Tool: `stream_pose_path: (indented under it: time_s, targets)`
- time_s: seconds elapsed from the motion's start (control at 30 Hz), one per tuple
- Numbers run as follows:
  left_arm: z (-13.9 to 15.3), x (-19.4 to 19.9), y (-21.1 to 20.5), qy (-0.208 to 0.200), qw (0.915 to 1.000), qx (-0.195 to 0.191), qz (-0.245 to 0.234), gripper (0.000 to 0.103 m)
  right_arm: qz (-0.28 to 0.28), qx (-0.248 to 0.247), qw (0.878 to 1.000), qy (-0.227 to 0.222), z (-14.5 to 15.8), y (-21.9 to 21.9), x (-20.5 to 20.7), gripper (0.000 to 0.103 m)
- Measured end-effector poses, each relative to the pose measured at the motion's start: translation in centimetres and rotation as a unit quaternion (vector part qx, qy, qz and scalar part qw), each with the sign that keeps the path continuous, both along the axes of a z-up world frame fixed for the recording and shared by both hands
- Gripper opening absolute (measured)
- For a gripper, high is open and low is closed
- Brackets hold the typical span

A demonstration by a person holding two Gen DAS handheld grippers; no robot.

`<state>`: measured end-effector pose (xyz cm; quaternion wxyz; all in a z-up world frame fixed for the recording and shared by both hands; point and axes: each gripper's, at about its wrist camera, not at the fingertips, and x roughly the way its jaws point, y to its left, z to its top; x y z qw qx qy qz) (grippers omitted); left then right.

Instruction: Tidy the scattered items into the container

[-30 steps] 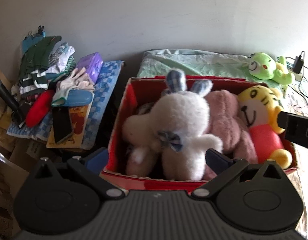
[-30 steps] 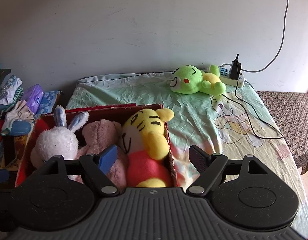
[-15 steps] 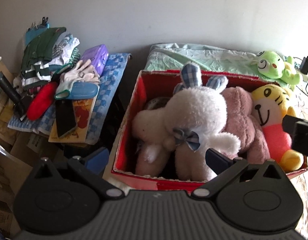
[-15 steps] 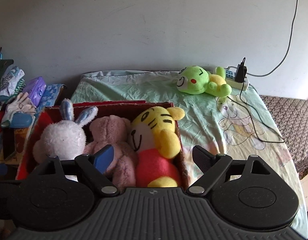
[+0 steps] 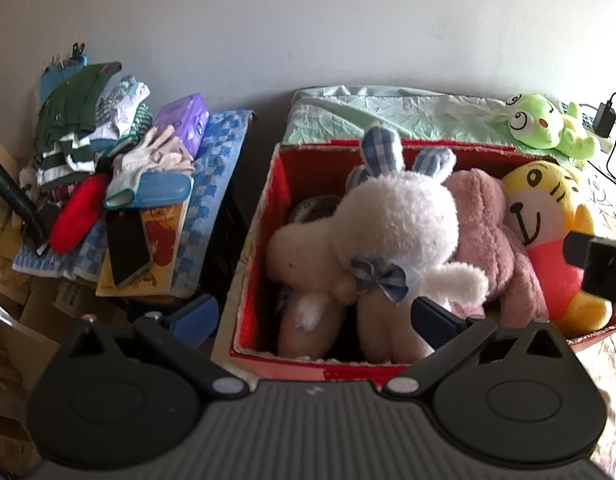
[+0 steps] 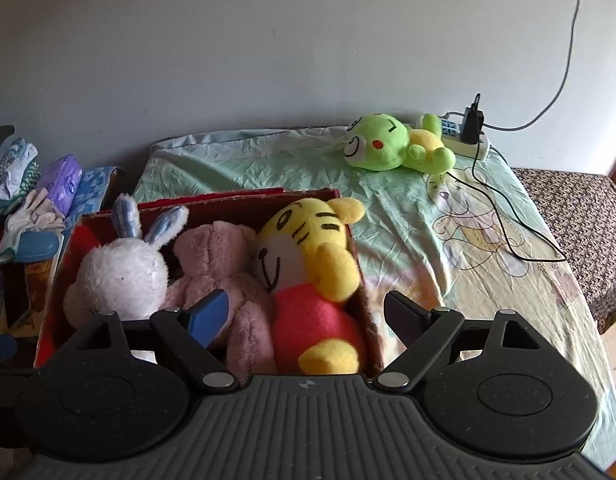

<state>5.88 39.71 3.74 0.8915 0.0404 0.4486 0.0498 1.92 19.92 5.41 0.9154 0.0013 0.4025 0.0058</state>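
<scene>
Red cardboard box (image 5: 256,240) filled the left wrist view, packed with white rabbit (image 5: 392,232), pink plush (image 5: 488,224) and yellow tiger (image 5: 548,216); left gripper (image 5: 314,316) hung spread and empty over its six-o'clock rim, tilted steeply down, barely shifted since a second ago. In the right wrist view, right gripper (image 6: 304,316) finished widening, empty above the tiger's red belly, tilted down alike; green frog (image 6: 392,144) lay loose on the sheet (image 6: 268,160) at one o'clock, likely next.

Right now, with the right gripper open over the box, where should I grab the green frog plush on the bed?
Grip the green frog plush across its body or belly, just behind the big head. It lies on its side on the sheet, head toward the red box, power strip behind its feet. Come from above on the box side with the right gripper, fingers spanning the narrower torso; probably safest from the cable.
</scene>
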Motion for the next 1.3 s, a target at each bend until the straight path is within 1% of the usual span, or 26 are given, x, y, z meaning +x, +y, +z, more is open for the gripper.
stream_pose_path:
  time_s: [0.13,0.27,0.4,0.5,0.7,0.93,1.13,1.2,1.3]
  targets:
    - [0.5,0.6,0.4,-0.007,1.0,0.005,-0.005,0.103,0.006,0.002,1.0,-0.001,0.4,0.8,0.4,0.087]
    - [0.8,1.2,0.9,-0.009,0.9999,0.008,-0.005,0.103,-0.005,0.022,1.0,0.0,0.7,0.7,1.0,0.087]
    - [0.8,1.4,1.3,-0.004,1.0,-0.007,0.003,0.103,-0.012,0.04,0.999,0.011,0.4,0.5,1.6,0.087]
    - [0.6,1.4,1.5,0.0,0.9998,-0.018,0.006,0.103,-0.009,0.032,0.999,0.012,0.0,0.8,1.5,0.087]
    - [0.1,1.6,1.5,0.003,0.9998,-0.018,0.01,0.103,0.0,0.024,1.0,0.017,-0.9,0.9,1.6,0.087]
    - [-0.1,1.5,1.3,-0.001,0.9999,-0.014,0.006,0.103,-0.006,0.037,0.999,0.024,-1.8,0.2,1.9,0.087]
    - [-0.3,1.3,1.0,-0.005,0.9998,-0.019,0.001,0.103,-0.006,0.048,0.999,0.025,-2.2,0.0,2.0,0.086]
    - [-0.3,1.2,0.9,-0.007,0.9998,-0.019,-0.002,0.103,-0.004,0.048,0.999,0.024,-2.3,0.0,1.9,0.084]
    - [-0.2,0.9,0.8,-0.013,0.9997,-0.019,-0.003,0.103,-0.001,0.041,0.999,0.014,-2.1,0.1,1.6,0.083]
